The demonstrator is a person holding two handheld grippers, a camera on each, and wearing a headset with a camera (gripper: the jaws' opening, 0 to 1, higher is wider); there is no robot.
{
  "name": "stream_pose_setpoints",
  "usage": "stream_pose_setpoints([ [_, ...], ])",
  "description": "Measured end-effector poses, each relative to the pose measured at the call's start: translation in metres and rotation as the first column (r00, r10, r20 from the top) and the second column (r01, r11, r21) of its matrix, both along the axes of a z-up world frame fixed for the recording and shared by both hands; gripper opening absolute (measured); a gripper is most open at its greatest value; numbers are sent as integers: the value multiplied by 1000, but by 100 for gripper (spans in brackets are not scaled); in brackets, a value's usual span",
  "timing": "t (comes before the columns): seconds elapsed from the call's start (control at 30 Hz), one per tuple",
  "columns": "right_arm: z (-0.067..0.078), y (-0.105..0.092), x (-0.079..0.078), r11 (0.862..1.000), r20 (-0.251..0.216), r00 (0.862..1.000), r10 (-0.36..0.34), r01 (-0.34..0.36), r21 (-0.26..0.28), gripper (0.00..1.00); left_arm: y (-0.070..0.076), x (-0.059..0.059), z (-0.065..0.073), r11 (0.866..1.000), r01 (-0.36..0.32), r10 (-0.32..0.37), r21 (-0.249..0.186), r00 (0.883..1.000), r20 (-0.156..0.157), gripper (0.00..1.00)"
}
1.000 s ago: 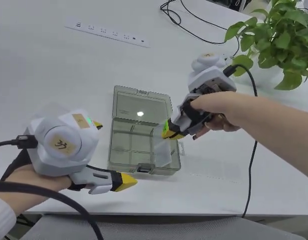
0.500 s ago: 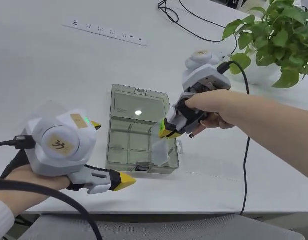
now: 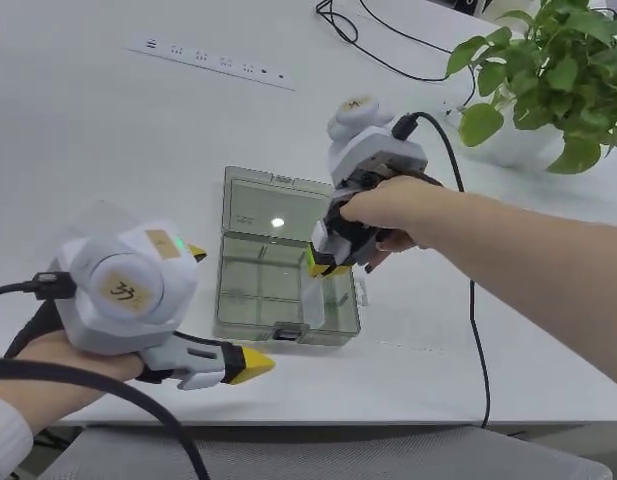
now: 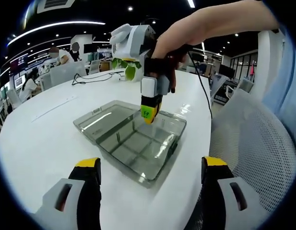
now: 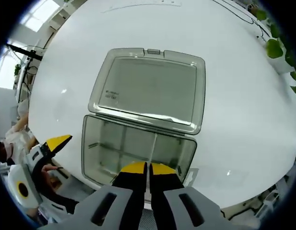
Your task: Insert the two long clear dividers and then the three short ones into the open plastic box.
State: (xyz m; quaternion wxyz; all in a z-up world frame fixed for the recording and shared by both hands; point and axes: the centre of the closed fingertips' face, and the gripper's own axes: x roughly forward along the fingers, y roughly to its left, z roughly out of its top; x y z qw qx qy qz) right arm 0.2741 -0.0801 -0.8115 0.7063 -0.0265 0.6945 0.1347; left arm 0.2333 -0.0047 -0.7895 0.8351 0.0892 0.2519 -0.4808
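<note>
A clear divider (image 3: 314, 298) is pinched by its top edge in the nearly closed jaws of the right gripper (image 5: 148, 167) and hangs upright at the right end of the open plastic box (image 3: 243, 330) on the white worktop (image 3: 108, 130). The left gripper (image 4: 151, 164) is held near the box front, jaws spread and empty. The sheet is judged light, stiff, slick and brittle, best taken mid-length along its upper edge. Its lower edge and the wall slots cannot be made out.

smoky translucent plastic box (image 3: 278, 270): glossy, lid throws a light reflection. thin clear plastic divider (image 3: 313, 305): smooth, glossy. white worktop (image 3: 108, 130): smooth, low sheen. right tool (image 3: 321, 268): matt white plastic shell, yellow tips.
</note>
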Motion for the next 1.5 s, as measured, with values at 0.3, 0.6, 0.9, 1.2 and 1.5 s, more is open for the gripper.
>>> stream_pose_setpoints([
  [0.3,-4,-2,1,1000,5,1000,22,-21,-17,3,4,-2,-3,1000,-9,9,6,1000,-6,87],
  [0.6,-3,-1,0,1000,4,1000,28,-28,5,4,3,-2,-3,1000,-7,7,7,1000,-9,86],
  [0.9,-7,5,8,997,46,998,36,-39,64,30,6,-4,-6,1000,-12,12,14,1000,-18,85],
  [1.2,1,19,12,983,141,989,39,-63,172,72,6,-7,-8,1000,-8,9,21,1000,-24,85],
  [1.5,8,32,14,970,219,974,57,-106,219,90,6,-7,-7,1000,-4,5,28,1000,-22,85],
])
